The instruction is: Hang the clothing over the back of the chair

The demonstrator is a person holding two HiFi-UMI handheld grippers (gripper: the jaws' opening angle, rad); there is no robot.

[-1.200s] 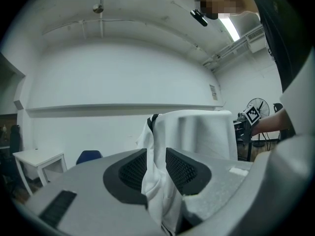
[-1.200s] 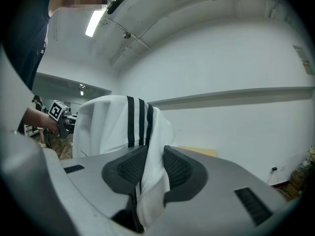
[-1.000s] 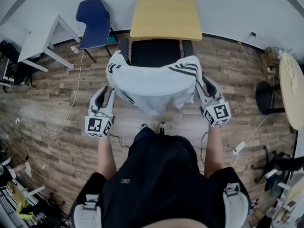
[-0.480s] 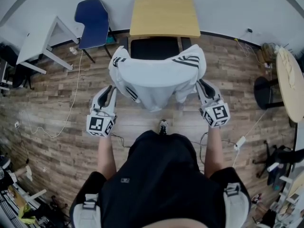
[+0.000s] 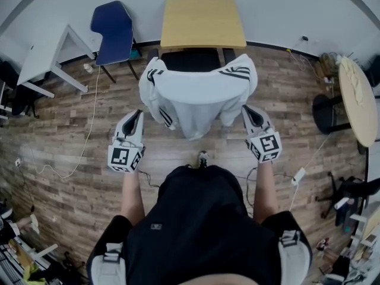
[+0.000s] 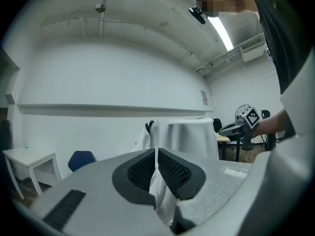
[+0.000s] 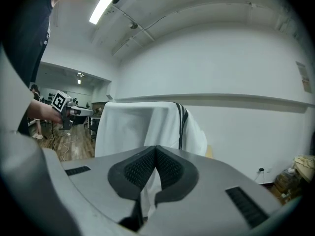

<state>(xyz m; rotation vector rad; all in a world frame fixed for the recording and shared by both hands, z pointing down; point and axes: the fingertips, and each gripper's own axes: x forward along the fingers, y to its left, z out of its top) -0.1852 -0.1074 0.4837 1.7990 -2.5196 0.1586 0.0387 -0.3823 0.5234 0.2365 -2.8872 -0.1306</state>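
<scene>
White clothing (image 5: 199, 94) is draped over the chair (image 5: 190, 60) back. Soft, light, probably slippy, so I'd pinch the striped shoulders. Left tongs (image 5: 134, 119) closing on nothing, right tongs (image 5: 247, 111) pressed together, empty.

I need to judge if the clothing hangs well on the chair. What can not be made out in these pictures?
- Back of the chair: head view, wholly covered by the white clothing; only its black seat shows.
- Clothing's lower hem: right gripper view, hidden behind the right hand-held gripper's own body.
- Chair legs: head view, hidden under clothing and seat.
- Round table: head view, cut off by the right edge.
</scene>
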